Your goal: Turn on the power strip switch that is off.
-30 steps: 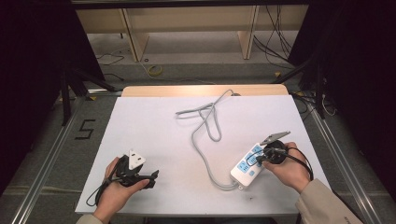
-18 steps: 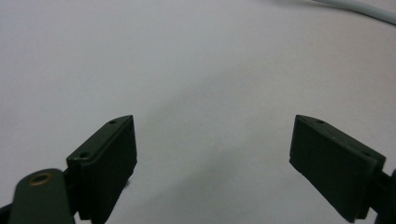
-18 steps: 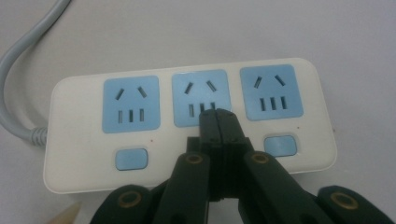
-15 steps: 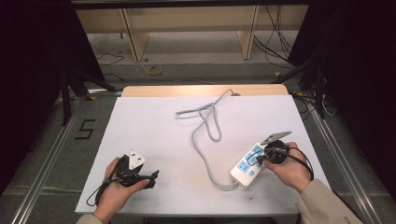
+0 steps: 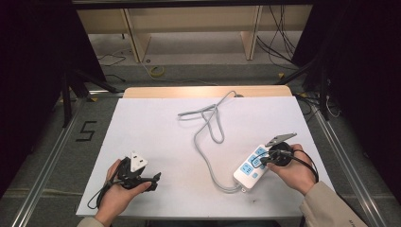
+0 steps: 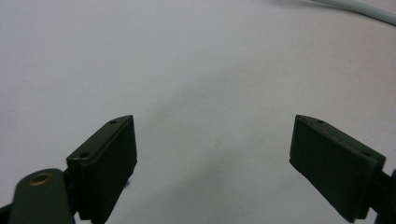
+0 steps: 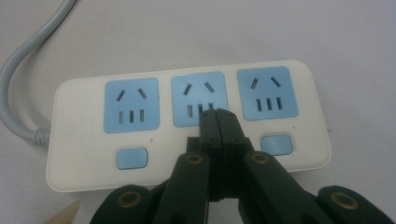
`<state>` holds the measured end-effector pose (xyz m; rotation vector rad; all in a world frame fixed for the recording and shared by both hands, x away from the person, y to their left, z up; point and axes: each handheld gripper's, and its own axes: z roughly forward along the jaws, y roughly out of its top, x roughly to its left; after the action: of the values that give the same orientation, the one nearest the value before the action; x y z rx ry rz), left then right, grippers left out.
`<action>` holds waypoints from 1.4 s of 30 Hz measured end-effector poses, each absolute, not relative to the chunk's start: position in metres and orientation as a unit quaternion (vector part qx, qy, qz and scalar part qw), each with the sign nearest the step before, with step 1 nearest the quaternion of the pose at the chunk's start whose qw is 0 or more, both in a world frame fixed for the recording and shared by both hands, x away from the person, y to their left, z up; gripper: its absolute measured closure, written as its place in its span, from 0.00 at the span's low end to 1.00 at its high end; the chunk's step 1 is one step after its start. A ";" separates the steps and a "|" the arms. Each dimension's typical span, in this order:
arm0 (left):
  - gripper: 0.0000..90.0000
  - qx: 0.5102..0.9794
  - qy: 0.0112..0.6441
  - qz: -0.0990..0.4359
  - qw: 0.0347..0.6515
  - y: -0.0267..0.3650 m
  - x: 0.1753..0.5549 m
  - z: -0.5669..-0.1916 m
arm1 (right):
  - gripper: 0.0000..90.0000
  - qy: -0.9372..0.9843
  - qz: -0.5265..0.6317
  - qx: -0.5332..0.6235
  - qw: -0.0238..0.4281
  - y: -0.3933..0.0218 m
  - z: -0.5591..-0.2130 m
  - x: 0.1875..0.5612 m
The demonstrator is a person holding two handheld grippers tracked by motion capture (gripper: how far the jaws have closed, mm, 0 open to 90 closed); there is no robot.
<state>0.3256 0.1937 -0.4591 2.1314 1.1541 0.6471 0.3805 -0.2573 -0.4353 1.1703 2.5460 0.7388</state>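
A white power strip [image 5: 249, 169] with three blue sockets lies at the right of the white table, and its grey cable [image 5: 208, 126] loops toward the back. My right gripper [image 5: 260, 162] is shut, with nothing between its jaws. In the right gripper view its tips [image 7: 217, 113] sit over the lower slots of the power strip's [image 7: 84, 154] middle socket [image 7: 200, 95]; whether they touch it I cannot tell. My left gripper [image 5: 152, 180] rests in a hand at the front left, far from the strip. Its jaws [image 6: 213, 122] stand wide open over bare table.
The white mat [image 5: 156, 127] covers the table, with a wooden edge [image 5: 189, 91] at the back. A piece of the grey cable [image 6: 359, 6] crosses the top right corner of the left gripper view. Metal rails and dark floor flank the table.
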 end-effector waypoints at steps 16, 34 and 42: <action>0.16 0.808 0.437 0.245 0.311 0.194 0.326 -0.460 | 1.00 0.867 0.270 0.400 0.127 -0.264 -0.431 0.375; 0.16 0.807 0.438 0.243 0.312 0.193 0.326 -0.460 | 1.00 0.864 0.283 0.396 0.131 -0.268 -0.427 0.368; 0.16 0.808 0.438 0.243 0.311 0.193 0.325 -0.460 | 1.00 0.860 0.289 0.397 0.134 -0.275 -0.425 0.365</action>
<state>0.3254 0.1934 -0.4597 2.1317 1.1558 0.6419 0.3646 -0.2751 -0.4253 1.1519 2.4939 0.8378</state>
